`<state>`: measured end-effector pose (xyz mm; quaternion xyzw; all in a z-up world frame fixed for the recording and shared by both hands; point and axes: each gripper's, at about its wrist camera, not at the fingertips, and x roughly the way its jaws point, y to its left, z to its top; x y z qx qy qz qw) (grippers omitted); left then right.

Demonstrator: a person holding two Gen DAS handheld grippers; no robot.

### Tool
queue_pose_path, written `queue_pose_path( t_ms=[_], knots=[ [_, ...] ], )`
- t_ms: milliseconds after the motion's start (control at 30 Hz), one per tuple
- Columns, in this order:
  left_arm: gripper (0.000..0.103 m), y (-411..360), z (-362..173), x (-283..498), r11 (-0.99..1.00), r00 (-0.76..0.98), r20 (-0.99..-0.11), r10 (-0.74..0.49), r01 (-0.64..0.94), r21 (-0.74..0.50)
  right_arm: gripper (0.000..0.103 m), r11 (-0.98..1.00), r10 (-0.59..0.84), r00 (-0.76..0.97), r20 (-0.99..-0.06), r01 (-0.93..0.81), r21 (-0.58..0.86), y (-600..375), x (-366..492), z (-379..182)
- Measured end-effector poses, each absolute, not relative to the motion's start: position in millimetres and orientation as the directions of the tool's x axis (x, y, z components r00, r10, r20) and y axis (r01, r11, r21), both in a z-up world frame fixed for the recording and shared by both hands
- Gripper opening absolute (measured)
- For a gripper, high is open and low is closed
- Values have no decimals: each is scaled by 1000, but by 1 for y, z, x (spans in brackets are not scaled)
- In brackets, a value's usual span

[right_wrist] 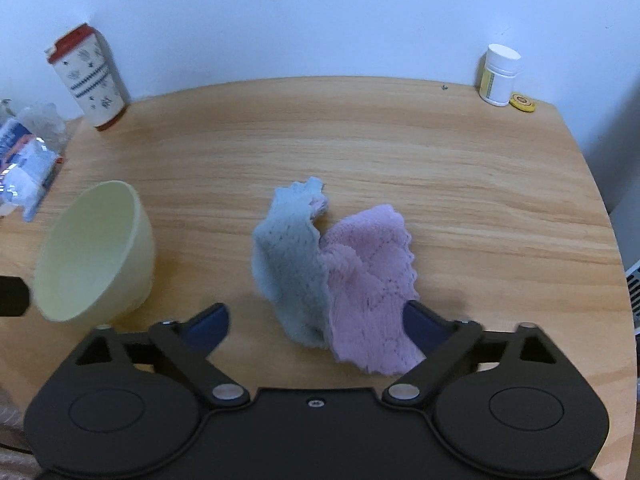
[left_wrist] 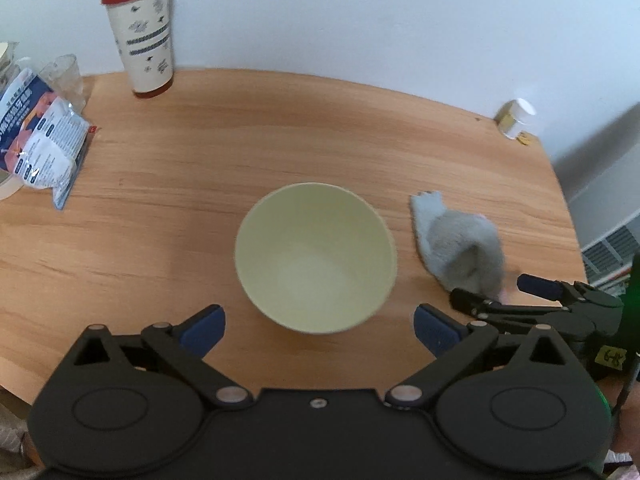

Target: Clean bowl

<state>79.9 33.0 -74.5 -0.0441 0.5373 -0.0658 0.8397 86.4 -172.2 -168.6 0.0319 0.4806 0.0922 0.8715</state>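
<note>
Grippers spread before bowl and cloth

Both jaws of the left gripper (left_wrist: pixel 320 326) are seen released, just short of the pale bowl (left_wrist: pixel 316 256). Right of the bowl, the right gripper (right_wrist: pixel 316 326) is spread around a crumpled cloth (right_wrist: pixel 340 276) on the wooden table (right_wrist: pixel 440 160).

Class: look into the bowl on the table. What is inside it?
The bowl shows only its bare pale inner wall and bottom; nothing lies inside. The near inner wall is hidden behind the rim.

I take this for a home: round wooden desk (right_wrist: pixel 400 148), red-lidded patterned travel cup (left_wrist: pixel 140 32), white pill bottle (right_wrist: pixel 500 76), plain wall.
</note>
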Motion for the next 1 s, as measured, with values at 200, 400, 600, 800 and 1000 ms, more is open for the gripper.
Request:
queue_pose_path(
  t_ms=[200,400,600,800,1000],
  knots=[
    [103,17,-47,51,988,449,-880,-154,85,-130,103,987,159,519,-839,-102,124,-185,58,-138],
    [103,-2,-17,29,989,475,-870,-129,121,-81,103,969,248,528,-812,-115,220,-197,19,-77],
    [103,-13,7,5,992,493,-865,-96,116,-44,103,970,240,557,-796,-171,173,-203,-18,-38],
    [103,-15,19,-14,997,505,-861,-69,57,-46,103,964,255,578,-775,-213,158,-211,-38,-27],
    [103,-21,21,-23,998,514,-856,-52,44,-34,103,963,259,572,-778,-216,161,-215,-44,-33]
  ],
)
